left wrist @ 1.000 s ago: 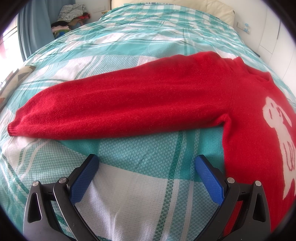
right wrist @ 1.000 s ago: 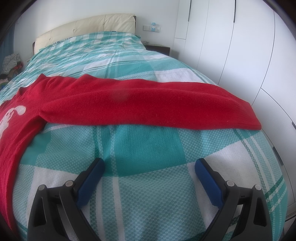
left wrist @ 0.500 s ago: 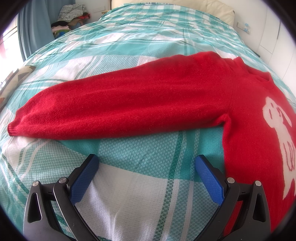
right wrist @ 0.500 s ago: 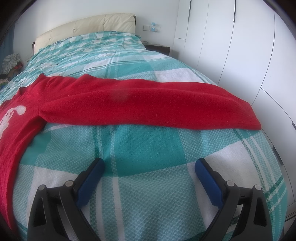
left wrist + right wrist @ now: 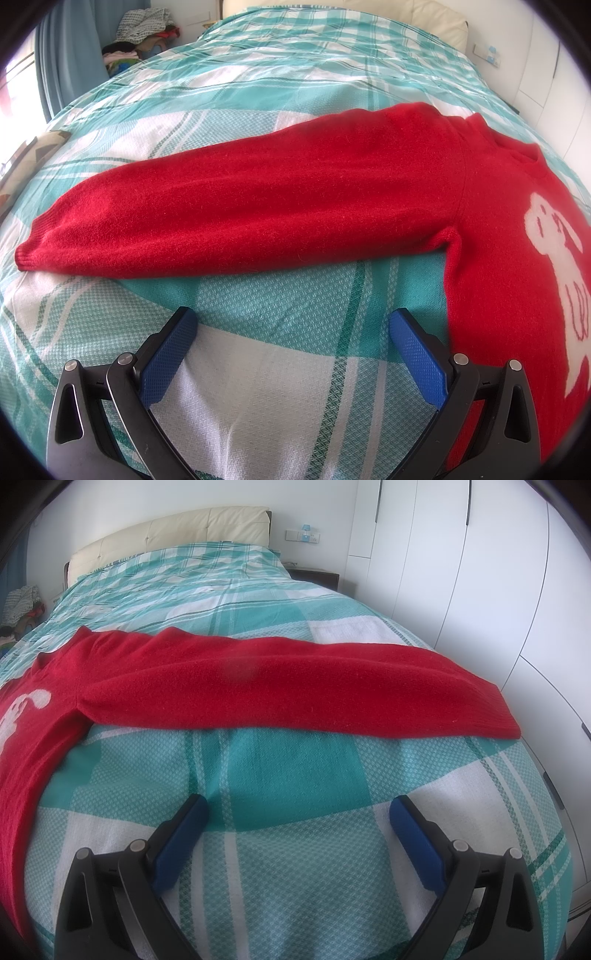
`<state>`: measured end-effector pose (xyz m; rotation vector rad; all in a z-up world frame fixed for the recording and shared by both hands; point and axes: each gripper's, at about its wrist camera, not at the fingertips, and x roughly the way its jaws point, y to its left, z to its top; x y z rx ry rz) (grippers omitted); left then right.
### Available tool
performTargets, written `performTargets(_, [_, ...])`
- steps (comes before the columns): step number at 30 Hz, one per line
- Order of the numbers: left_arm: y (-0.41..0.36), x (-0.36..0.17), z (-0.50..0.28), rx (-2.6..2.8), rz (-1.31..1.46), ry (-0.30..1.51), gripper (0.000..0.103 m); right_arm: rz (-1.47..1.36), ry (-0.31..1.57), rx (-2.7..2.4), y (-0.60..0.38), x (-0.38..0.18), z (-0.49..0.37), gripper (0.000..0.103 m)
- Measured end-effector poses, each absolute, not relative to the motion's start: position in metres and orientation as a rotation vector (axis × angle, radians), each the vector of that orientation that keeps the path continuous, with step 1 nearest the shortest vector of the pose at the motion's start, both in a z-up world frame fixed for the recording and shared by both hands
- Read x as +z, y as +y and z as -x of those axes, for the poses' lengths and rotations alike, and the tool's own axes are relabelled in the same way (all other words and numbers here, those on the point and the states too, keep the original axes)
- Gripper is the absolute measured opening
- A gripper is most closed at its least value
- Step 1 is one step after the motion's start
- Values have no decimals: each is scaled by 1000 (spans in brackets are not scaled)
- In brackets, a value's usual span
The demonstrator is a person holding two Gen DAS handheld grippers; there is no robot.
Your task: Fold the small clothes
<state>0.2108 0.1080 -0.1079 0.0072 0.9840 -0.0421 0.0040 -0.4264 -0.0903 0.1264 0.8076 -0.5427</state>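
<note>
Across a bed dressed in a teal-and-white checked waffle-weave cover, a fuzzy red knitted sweater lies flat, sleeves spread wide. Ahead of the left hand-held gripper stretches one sleeve, ending in a ribbed cuff; ahead of the right hand-held gripper runs the other sleeve. Both hand-held grippers hover with blue textured pads spread apart, holding nothing, just short of the knit. A white animal motif on the chest is cut off by the frame edge, and the hem is out of sight. Beyond, a padded cream headboard and glossy white wardrobe doors stand.
</note>
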Motion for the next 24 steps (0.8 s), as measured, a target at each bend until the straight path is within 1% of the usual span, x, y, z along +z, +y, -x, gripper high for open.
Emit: performTargets(24, [108,-108,-211,-42,-5,985,103,-127,823,-545,-429,-92,-5,99])
